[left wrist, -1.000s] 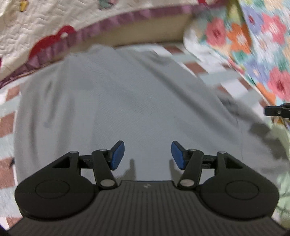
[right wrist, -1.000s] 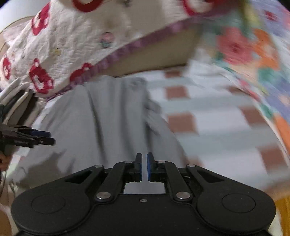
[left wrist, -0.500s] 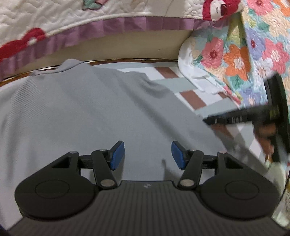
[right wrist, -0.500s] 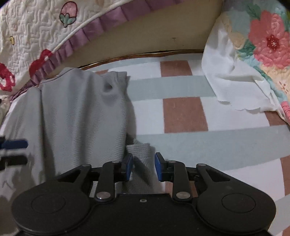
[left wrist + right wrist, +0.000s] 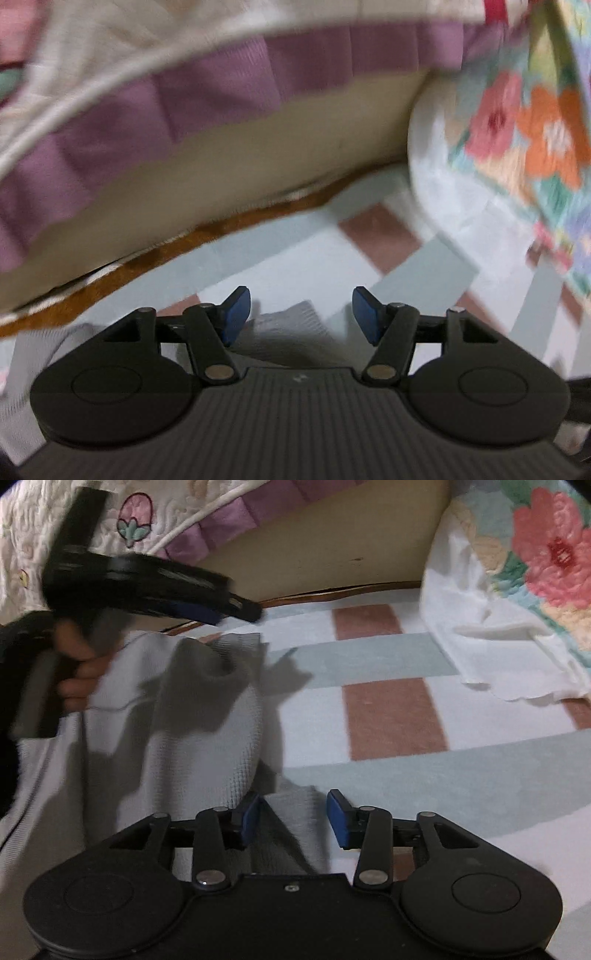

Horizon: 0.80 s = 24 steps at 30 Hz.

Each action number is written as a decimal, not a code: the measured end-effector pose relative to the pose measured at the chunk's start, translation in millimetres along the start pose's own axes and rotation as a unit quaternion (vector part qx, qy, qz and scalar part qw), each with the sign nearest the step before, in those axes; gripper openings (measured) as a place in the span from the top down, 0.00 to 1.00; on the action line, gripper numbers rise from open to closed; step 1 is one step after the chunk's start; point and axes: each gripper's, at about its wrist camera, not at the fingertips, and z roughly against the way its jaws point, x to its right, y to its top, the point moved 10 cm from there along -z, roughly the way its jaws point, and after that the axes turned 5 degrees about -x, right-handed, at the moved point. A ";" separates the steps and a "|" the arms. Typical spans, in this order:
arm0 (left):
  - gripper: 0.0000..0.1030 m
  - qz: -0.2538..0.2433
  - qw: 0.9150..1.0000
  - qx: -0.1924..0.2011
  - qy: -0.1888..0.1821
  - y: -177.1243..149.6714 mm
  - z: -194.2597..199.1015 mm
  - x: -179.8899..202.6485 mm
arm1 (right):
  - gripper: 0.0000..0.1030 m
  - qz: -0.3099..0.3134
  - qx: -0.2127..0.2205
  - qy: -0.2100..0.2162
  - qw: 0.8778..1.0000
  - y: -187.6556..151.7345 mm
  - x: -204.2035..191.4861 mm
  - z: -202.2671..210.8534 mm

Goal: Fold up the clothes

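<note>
Checked bedsheet (image 5: 388,716), grey garment (image 5: 192,738), possibly wooden bedframe (image 5: 258,162) behind

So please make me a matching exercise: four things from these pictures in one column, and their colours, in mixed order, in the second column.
Things:
1. garment
2. ruffle
3. pads
4. flower

Colours:
A. blue
B. pink with red centre
C. grey
D. purple

Pairs: 1-C, 2-D, 3-A, 4-B
</note>
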 end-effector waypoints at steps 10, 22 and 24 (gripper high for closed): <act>0.41 0.003 0.998 0.025 -0.053 -38.5 16.9 -19.8 | 0.93 -0.067 0.083 -0.046 0.993 12.2 26.9 45.3; 0.97 -0.061 0.995 0.042 -0.069 -42.8 23.8 6.4 | 0.93 -0.062 0.147 -0.061 0.985 22.3 32.7 76.5; 0.98 -0.059 0.993 0.070 -0.072 -38.3 37.4 11.8 | 0.93 -0.062 0.141 -0.072 0.985 19.9 40.2 73.0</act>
